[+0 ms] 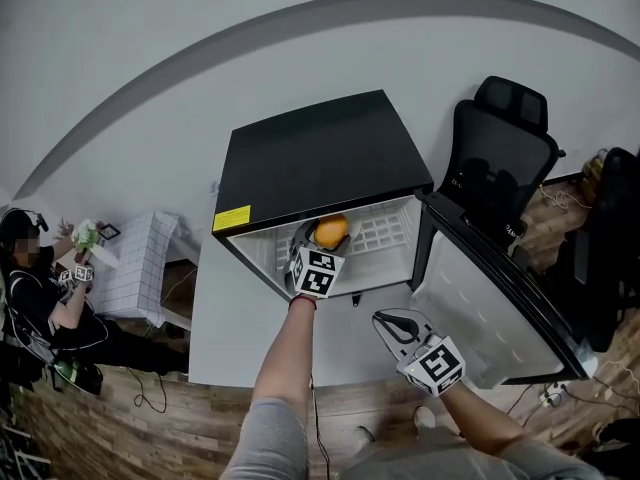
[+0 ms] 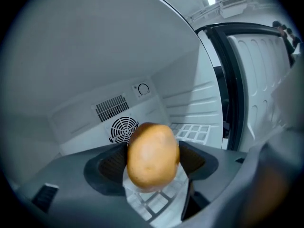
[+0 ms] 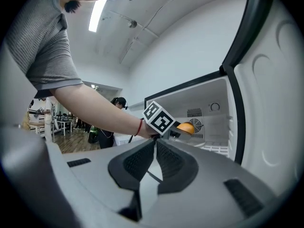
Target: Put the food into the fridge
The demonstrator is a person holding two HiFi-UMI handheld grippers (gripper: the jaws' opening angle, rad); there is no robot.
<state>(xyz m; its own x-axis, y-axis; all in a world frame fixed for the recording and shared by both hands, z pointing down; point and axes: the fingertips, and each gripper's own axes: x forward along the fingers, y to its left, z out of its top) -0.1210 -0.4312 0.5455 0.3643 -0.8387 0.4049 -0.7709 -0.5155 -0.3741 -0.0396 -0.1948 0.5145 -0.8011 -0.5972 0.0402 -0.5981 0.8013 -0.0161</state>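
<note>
What I see: black fridge [image 1: 320, 153], white inside.
The food [image 2: 152, 156] is golden-orange; my marker cubes [image 1: 318, 272] show black-and-white squares; the chair [image 1: 500, 158] is black, the floor [image 1: 150, 428] brown wood.

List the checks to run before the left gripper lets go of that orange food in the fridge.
1. Fridge door open: ok.
2. Left gripper shut on the orange food: ok.
3. Orange food inside the fridge, above the white grid shelf: ok.
4. Orange food resting on the shelf: cannot tell.
5. Right gripper shut, empty, outside the fridge: ok.
</note>
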